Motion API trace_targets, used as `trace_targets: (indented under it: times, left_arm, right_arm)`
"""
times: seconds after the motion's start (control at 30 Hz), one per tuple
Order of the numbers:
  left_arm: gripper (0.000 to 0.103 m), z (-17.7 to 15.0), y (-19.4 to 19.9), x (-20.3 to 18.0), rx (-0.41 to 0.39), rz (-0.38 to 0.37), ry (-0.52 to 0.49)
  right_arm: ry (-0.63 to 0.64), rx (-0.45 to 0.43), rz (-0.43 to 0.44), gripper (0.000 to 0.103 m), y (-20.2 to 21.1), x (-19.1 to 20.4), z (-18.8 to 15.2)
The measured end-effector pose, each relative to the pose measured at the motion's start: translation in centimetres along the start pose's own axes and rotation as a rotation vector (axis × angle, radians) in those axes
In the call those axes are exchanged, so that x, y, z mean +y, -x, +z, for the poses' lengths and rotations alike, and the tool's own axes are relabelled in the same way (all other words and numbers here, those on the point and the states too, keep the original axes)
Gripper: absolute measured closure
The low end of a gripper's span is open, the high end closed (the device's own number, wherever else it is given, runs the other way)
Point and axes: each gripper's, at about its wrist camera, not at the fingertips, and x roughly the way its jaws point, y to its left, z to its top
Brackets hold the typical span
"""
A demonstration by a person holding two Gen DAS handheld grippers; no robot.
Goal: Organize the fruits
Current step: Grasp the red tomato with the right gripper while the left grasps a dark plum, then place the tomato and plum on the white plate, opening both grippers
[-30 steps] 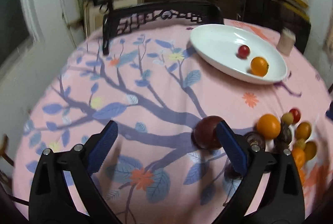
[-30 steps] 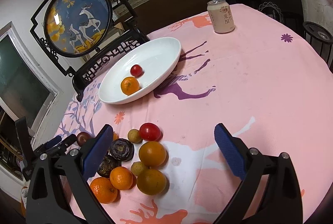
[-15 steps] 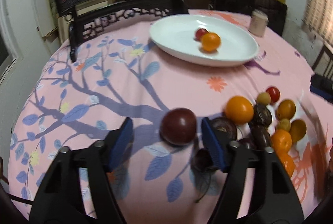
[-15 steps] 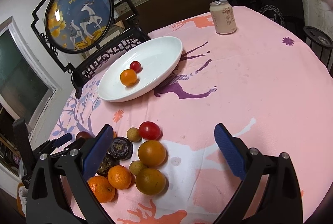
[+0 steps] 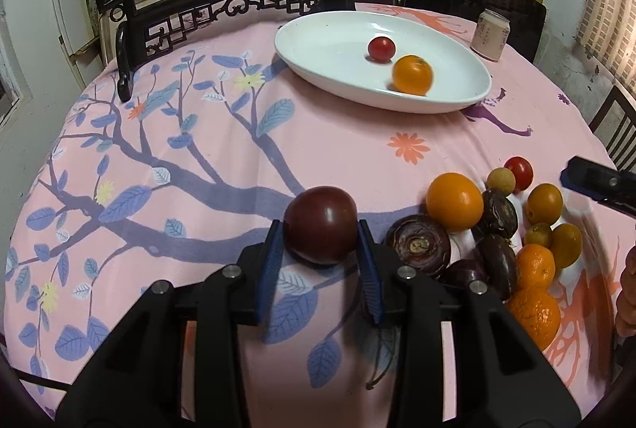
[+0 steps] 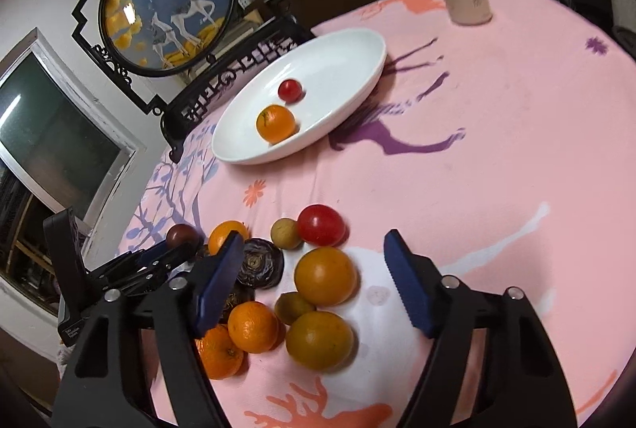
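Plum [image 5: 321,225]: on the cloth, round, no long axis; between the pads of the left gripper [image 5: 321,261], jaws closing onto its sides.
Plate [image 5: 318,70]: ahead and right of it, holding a tomato [image 5: 381,49] and an orange [image 5: 412,74]; path bare.
Fruit pile [image 5: 516,237]: just right.
Right gripper [image 6: 314,277]: half-wide, closing over pile, gripping nothing.
Can [image 5: 489,35]: beyond plate.

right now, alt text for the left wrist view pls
The left gripper is closing its blue pads on a dark red plum on a pink floral tablecloth. Right of it lies a cluster of oranges and other small fruit; behind, a white oval dish holds a cherry tomato and an orange.
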Motion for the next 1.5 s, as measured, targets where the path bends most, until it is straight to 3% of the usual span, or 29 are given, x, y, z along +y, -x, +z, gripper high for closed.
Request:
trace_targets:
  times: [0.2, 0.33, 0.4, 0.57, 0.7, 0.9, 1.1, 1.13, 1.2, 1.23, 1.3, 1.5]
  left_arm:
    - [0.066, 0.2, -0.2, -0.1, 0.000, 0.005, 0.003]
    - [0.066, 0.4, -0.3, 0.0, 0.000, 0.006, 0.002]
    - [0.066, 0.4, -0.3, 0.0, -0.002, 0.004, 0.003]
    - [0.066, 0.6, -0.4, 0.1, -0.006, -0.006, 0.006]
    - [0.066, 1.3, 0.1, 0.4, -0.027, -0.030, 0.032]
    - [0.066, 6.2, 0.7, -0.7, -0.094, -0.001, 0.030]
    - [0.064, 10.6, -2.4, -2.9, -0.109, 0.002, 0.022]
    - [0.059, 10.8, -2.8, -3.0, -0.110, 0.005, 0.027]
    - [0.048, 10.9, -3.5, -3.0, -0.109, 0.022, 0.022]
    - [0.047, 10.9, -3.6, -2.8, -0.111, 0.027, 0.021]
    - [0.045, 10.8, -3.5, -2.2, -0.107, 0.017, 0.037]
    - [0.039, 9.6, -2.1, -0.5, -0.122, 0.024, 0.078]
  right_arm:
    - [0.045, 0.034, -0.026, 0.056, -2.2, 1.0, 1.0]
    - [0.047, 0.059, -0.073, 0.060, -3.9, 0.5, 1.6]
    - [0.007, 0.069, -0.042, 0.068, -4.2, -0.3, 1.8]
    - [-0.038, 0.087, -0.006, 0.071, -4.1, -1.2, 1.6]
    - [-0.048, 0.025, -0.001, 0.071, -2.5, -1.1, 1.8]
    - [-0.022, -0.096, 0.010, 0.071, -0.5, 1.0, 4.9]
    - [-0.020, -0.095, 0.009, 0.070, -4.4, 2.4, 8.8]
    - [-0.022, -0.087, 0.011, 0.069, -5.2, 2.2, 9.0]
    - [-0.013, -0.080, 0.024, 0.047, -6.0, 1.9, 9.1]
    - [-0.010, -0.101, 0.017, 0.043, -6.0, 1.8, 9.2]
    - [-0.011, -0.136, 0.013, 0.043, -5.7, 1.6, 9.4]
    - [-0.020, -0.091, 0.043, 0.043, -4.8, 1.7, 8.1]
